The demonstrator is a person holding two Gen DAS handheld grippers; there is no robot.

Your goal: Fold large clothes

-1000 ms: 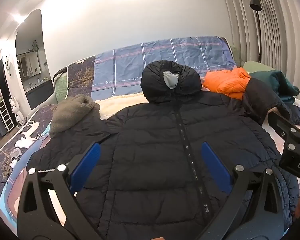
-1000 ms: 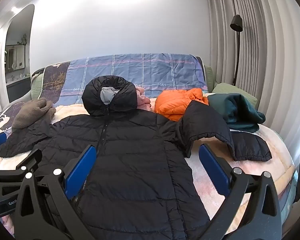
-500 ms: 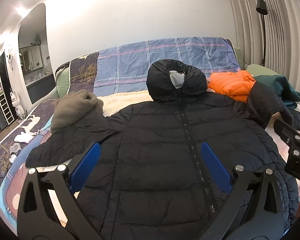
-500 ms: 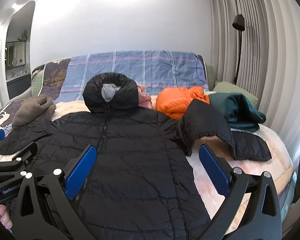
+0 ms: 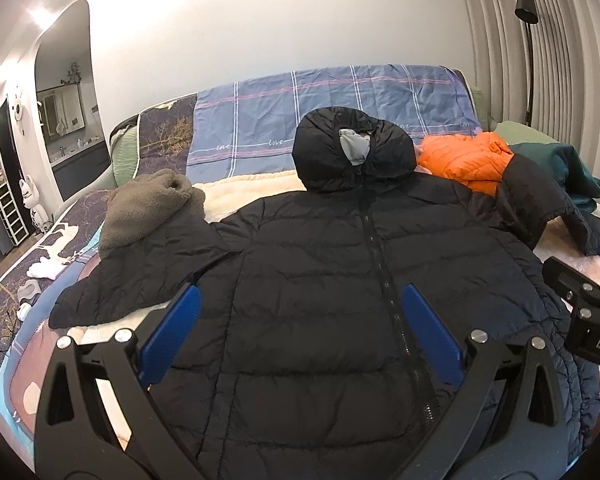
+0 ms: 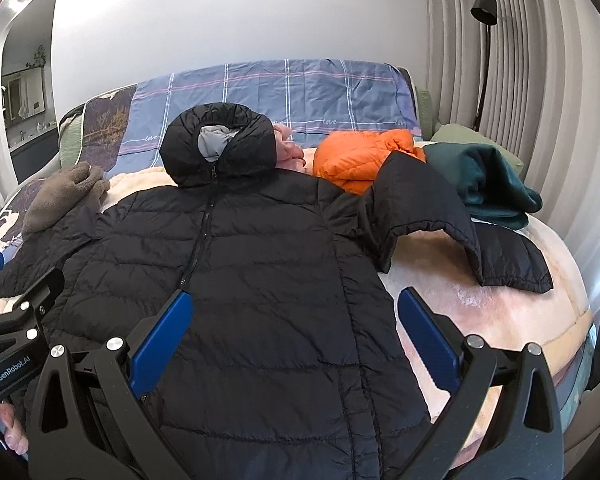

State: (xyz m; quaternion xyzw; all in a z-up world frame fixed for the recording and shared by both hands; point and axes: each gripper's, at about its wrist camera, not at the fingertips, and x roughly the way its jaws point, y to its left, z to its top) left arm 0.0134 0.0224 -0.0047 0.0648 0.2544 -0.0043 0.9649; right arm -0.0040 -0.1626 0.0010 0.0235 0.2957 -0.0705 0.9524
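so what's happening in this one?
A person holds two tools over a bed, about to fold a black hooded puffer jacket laid face up, zipped. The left tool and right tool are both open and hold nothing. No fold is made yet; one sleeve lies crumpled beside an orange jacket.

The bed [image 6: 500,312] carries everything — a cream fleece blanket covers its top, with a blue plaid sheet [image 6: 300,96] draped over the headboard end. A black puffer coat [image 6: 268,280] lies flat, front up, hood toward the headboard, sleeves spread. Beside its one sleeve sits a grey-brown fleece [image 5: 148,204]; by the other, an orange jacket [image 6: 364,156] and a dark green garment [image 6: 488,188] — both near the headboard.
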